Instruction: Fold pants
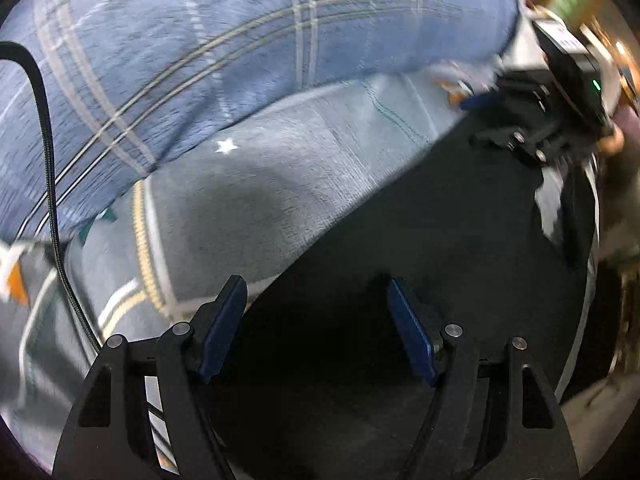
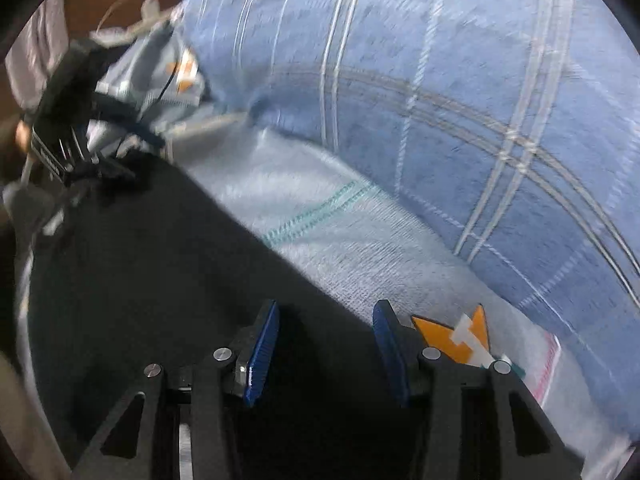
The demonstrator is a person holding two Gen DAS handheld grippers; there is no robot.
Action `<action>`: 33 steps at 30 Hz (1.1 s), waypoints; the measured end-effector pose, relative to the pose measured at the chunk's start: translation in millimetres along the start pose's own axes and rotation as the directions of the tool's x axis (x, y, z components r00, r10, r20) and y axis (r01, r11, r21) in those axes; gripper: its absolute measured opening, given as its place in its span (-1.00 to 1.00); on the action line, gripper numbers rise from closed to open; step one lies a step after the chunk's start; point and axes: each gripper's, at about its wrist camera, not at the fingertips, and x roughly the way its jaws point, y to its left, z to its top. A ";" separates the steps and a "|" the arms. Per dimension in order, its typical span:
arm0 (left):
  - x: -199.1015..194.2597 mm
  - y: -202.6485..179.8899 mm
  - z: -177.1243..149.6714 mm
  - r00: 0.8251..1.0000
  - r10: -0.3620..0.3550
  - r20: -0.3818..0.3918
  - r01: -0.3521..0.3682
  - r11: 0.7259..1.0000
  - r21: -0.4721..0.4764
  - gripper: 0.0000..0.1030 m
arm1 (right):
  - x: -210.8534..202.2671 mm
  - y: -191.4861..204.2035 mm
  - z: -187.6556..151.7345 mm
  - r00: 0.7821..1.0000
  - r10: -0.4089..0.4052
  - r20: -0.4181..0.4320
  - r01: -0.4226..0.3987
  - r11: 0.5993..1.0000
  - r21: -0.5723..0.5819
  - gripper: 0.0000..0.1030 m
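Observation:
Dark pants (image 1: pixel 420 240) lie spread on a pale blue bedsheet (image 1: pixel 240 200); they also show in the right wrist view (image 2: pixel 140 260). My left gripper (image 1: pixel 318 300) is open and empty, hovering over the pants' edge. My right gripper (image 2: pixel 326 324) is open and empty, also over the pants' edge. Each gripper shows in the other's view: the right one at the pants' far end (image 1: pixel 536 128), the left one at the far left (image 2: pixel 80 148). Both views are motion-blurred.
A blue plaid quilt (image 1: pixel 240 48) is bunched up along the far side of the bed, also in the right wrist view (image 2: pixel 460 100). A black cable (image 1: pixel 48 160) hangs at the left. An orange star print (image 2: pixel 452 336) marks the sheet.

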 end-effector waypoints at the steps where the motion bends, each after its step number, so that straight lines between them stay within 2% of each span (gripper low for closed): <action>1: 3.0 1.0 1.4 1.000 -0.018 -0.007 0.018 1.000 0.008 0.41 | 2.6 -2.6 0.4 1.000 0.025 -0.004 -0.025 1.000 0.003 -0.08; 2: 9.0 3.1 3.8 0.999 -0.047 -0.021 0.047 0.999 0.003 0.41 | 4.6 -6.8 1.4 0.998 0.062 -0.006 -0.062 0.998 0.016 -0.08; 4: 15.2 5.5 6.5 0.997 -0.077 -0.029 0.077 0.997 -0.012 0.57 | 7.9 -13.2 1.9 0.994 0.107 -0.015 -0.107 0.994 0.033 -0.08; 5: 16.6 1.5 8.7 0.996 -0.089 -0.016 0.089 0.996 0.016 0.68 | 8.8 -15.1 1.5 0.992 0.122 -0.016 -0.121 0.992 0.038 -0.08; 9: 30.5 -16.3 16.2 1.000 -0.004 -0.021 0.007 0.989 0.149 0.83 | 10.1 -17.0 1.1 0.989 0.145 -0.026 -0.143 0.988 0.058 -0.09; 10: 33.9 -18.3 18.6 1.000 0.001 -0.023 0.003 0.988 0.157 0.83 | 8.6 -12.1 1.5 0.990 0.137 -0.025 -0.136 0.989 0.056 -0.14; 11: 34.8 -19.4 21.2 0.999 0.004 -0.032 0.001 0.988 0.152 0.82 | 6.8 -6.5 1.8 0.992 0.124 -0.017 -0.123 0.992 0.038 -0.37; 12: 34.3 -21.2 23.0 0.999 0.008 -0.041 -0.002 0.988 0.156 0.69 | 4.0 4.0 2.3 0.996 0.088 -0.008 -0.088 0.996 0.004 -0.63; 13: 31.1 -25.4 22.9 0.999 0.002 -0.037 0.005 0.985 0.173 0.56 | 3.7 13.5 4.4 0.999 0.052 -0.004 -0.053 0.998 -0.025 -0.72; 14: 27.6 -28.8 23.0 0.999 -0.009 -0.031 0.015 0.983 0.185 0.18 | 1.0 24.8 4.3 1.000 0.006 0.001 -0.006 0.998 -0.059 -0.87; 15: 23.9 -33.1 22.0 1.000 -0.008 -0.025 0.012 0.981 0.192 -0.08 | -3.0 36.1 2.8 0.999 -0.042 0.007 0.043 0.995 -0.087 -0.90; 16: 20.6 -37.1 20.7 1.000 0.011 -0.015 -0.007 0.981 0.195 -0.22 | -7.9 41.0 1.1 0.998 -0.068 0.016 0.069 0.993 -0.096 -0.91; 17: 15.9 -42.8 18.9 0.998 0.064 0.003 -0.063 0.978 0.198 -0.57 | -15.1 45.3 -1.4 0.995 -0.090 0.032 0.092 0.991 -0.094 -0.92; 18: 12.8 -44.8 17.7 0.995 0.095 0.006 -0.095 0.976 0.196 -0.78 | -23.5 47.6 -3.7 0.993 -0.107 0.046 0.111 0.990 -0.090 -0.92; 19: 6.1 -47.9 15.2 0.993 0.116 0.022 -0.118 0.975 0.190 -0.78 | -36.9 50.8 -6.3 0.989 -0.129 0.071 0.134 0.988 -0.081 -0.92; 23: -45.8 -69.7 -4.1 0.983 0.099 0.155 -0.127 0.974 0.185 -0.78 | -102.2 74.1 -19.2 0.969 -0.174 0.174 0.183 0.983 -0.032 -0.93; 26: -84.9 -101.2 -35.8 0.969 0.060 0.239 -0.109 0.974 0.197 -0.78 | -145.3 103.3 -38.6 0.956 -0.164 0.246 0.169 0.986 0.000 -0.93; 28: -96.7 -116.9 -57.1 0.963 0.049 0.265 -0.103 0.975 0.195 -0.78 | -166.6 130.7 -61.4 0.949 -0.148 0.279 0.151 0.989 0.011 -0.93; 29: -100.7 -127.2 -74.4 0.962 0.025 0.273 -0.077 0.981 0.179 -0.78 | -171.8 142.4 -74.2 0.948 -0.133 0.289 0.130 0.991 0.031 -0.93; 33: -80.4 -154.9 -119.2 0.972 0.006 0.234 -0.038 0.990 0.135 -0.78 | -161.4 187.3 -128.8 0.961 -0.094 0.259 0.069 0.992 0.102 -0.93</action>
